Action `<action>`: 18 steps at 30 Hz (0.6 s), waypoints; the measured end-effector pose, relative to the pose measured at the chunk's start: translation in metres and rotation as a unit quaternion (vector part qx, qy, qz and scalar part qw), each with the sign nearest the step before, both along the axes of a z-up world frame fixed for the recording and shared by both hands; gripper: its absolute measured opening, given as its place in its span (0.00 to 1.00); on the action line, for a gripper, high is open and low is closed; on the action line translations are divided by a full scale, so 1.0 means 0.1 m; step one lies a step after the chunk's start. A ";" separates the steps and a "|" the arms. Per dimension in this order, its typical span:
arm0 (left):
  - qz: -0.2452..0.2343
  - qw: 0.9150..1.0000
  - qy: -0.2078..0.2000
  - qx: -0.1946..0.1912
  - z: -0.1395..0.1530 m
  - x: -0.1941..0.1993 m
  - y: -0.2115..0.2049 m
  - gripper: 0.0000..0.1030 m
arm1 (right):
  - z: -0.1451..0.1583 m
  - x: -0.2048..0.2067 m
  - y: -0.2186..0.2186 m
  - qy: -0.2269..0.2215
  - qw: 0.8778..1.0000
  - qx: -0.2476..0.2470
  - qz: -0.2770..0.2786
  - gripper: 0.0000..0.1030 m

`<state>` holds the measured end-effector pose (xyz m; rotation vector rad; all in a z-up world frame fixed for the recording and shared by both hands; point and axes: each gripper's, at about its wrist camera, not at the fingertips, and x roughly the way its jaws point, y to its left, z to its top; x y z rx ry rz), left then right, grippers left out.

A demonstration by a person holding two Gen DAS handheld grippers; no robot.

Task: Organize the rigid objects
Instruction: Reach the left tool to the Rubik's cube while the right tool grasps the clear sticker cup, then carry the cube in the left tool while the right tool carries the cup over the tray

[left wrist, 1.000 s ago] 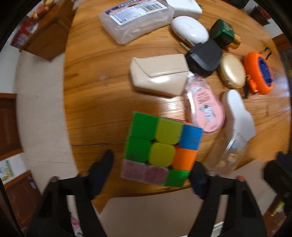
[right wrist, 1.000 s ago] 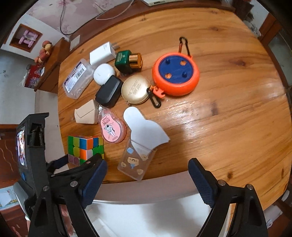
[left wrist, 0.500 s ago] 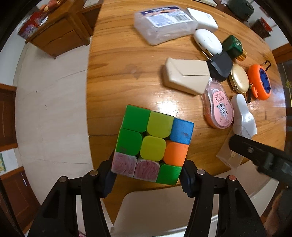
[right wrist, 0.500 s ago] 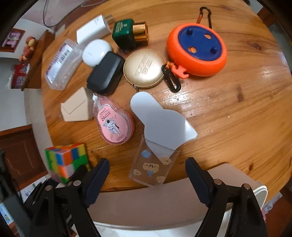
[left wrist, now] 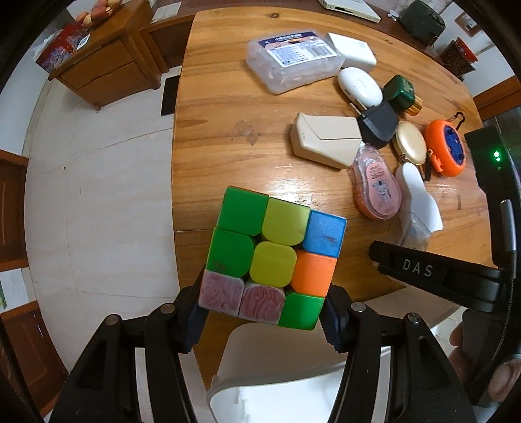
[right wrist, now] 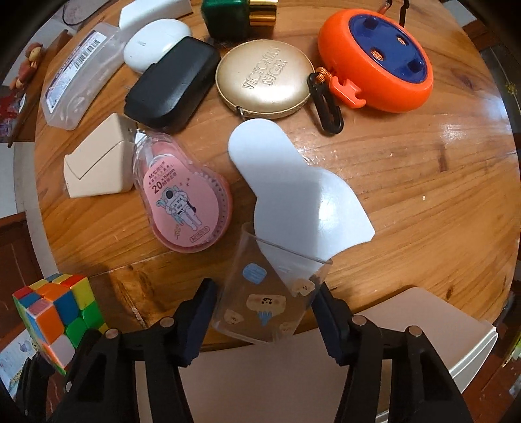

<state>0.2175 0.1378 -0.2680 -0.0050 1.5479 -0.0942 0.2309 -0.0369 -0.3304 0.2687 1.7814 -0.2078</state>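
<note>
My left gripper point(left wrist: 262, 317) is shut on a multicoloured puzzle cube point(left wrist: 273, 257) and holds it lifted over the near edge of the round wooden table point(left wrist: 215, 136). The cube also shows in the right wrist view point(right wrist: 57, 317) at the lower left. My right gripper point(right wrist: 265, 317) has its pads on both sides of a clear plastic sleeve with small stickers point(right wrist: 270, 299), which holds a white card point(right wrist: 293, 192) and lies at the table's near edge.
On the table lie a pink correction tape point(right wrist: 182, 198), a beige box point(right wrist: 97, 162), a black case point(right wrist: 172, 84), a gold round tin point(right wrist: 263, 78), an orange and blue disc point(right wrist: 377, 55), a white oval case point(right wrist: 153, 42), a green bottle point(right wrist: 234, 13) and a clear labelled box point(right wrist: 78, 71). A white chair point(left wrist: 276, 374) stands below.
My left gripper closed on the cube and lifted it off the table. My right gripper moved in and closed around the clear sleeve.
</note>
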 end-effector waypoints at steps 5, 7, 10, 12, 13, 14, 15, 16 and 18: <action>-0.007 1.000 -0.009 -0.004 0.14 -0.06 -0.08 0.60 | 0.21 -0.11 0.07 -0.029 0.999 0.030 -0.008 0.54; -0.010 1.000 -0.017 -0.007 0.22 -0.08 -0.06 0.60 | 0.33 -0.14 0.02 -0.044 0.998 0.047 -0.017 0.53; -0.015 0.999 -0.028 -0.012 0.32 -0.12 -0.05 0.60 | 0.57 -0.15 -0.15 -0.074 0.993 0.080 -0.038 0.52; -0.020 0.999 -0.039 -0.016 0.43 -0.14 -0.06 0.60 | 0.75 -0.18 -0.24 -0.103 0.988 0.102 -0.053 0.51; -0.021 0.999 -0.042 -0.017 0.43 -0.13 -0.13 0.60 | 0.82 -0.20 -0.30 -0.115 0.985 0.111 -0.058 0.50; -0.024 0.998 -0.048 -0.019 0.50 -0.14 -0.14 0.60 | 0.90 -0.22 -0.34 -0.128 0.983 0.118 -0.065 0.47; -0.026 0.998 -0.053 -0.022 0.54 -0.15 -0.17 0.60 | 0.99 -0.24 -0.39 -0.143 0.979 0.127 -0.069 0.47; -0.029 0.998 -0.056 -0.024 0.61 -0.17 -0.21 0.60 | 1.03 -0.26 -0.42 -0.153 0.977 0.130 -0.070 0.47; -0.034 0.997 -0.065 -0.028 0.71 -0.20 -0.25 0.60 | 1.25 -0.31 -0.49 -0.181 0.973 0.125 -0.066 0.47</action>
